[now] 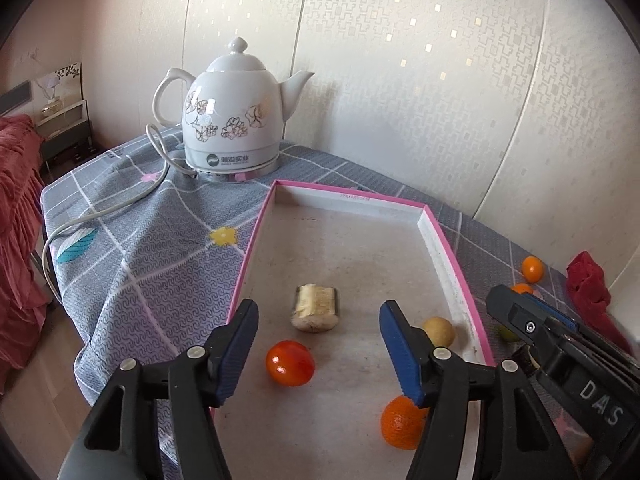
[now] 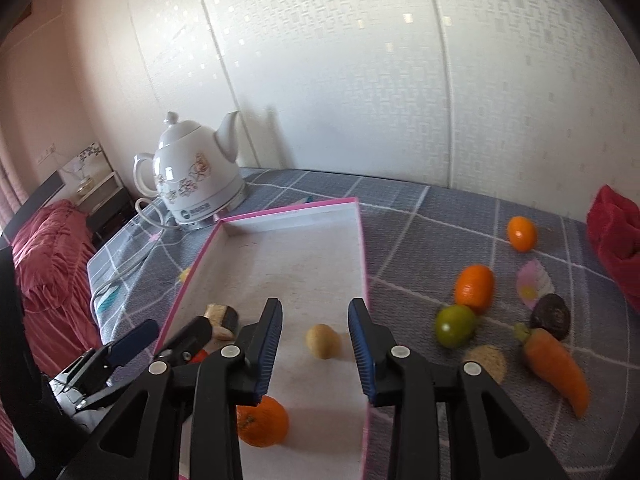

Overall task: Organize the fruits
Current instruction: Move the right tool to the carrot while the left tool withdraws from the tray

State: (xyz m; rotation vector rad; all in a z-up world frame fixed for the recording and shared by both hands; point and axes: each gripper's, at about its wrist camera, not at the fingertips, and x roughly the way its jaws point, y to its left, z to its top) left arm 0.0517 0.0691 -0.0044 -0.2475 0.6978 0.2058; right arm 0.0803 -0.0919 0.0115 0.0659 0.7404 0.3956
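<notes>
I am holding both the left gripper (image 1: 320, 344) and right gripper (image 2: 316, 340) apart and empty, judging the lower-centre tomato (image 1: 290, 363) smooth, soft, best pinched gently across its middle.

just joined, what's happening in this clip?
A person is sorting toy fruit into a pink-edged tray with two hand-held grippers. The left hand-held gripper and the right hand-held gripper both hang open over the tray, holding nothing. Inside lie a tomato, a banana piece, a tangerine and a small yellowish fruit. Several more pieces, including a green fruit and a carrot, wait on the cloth.
</notes>
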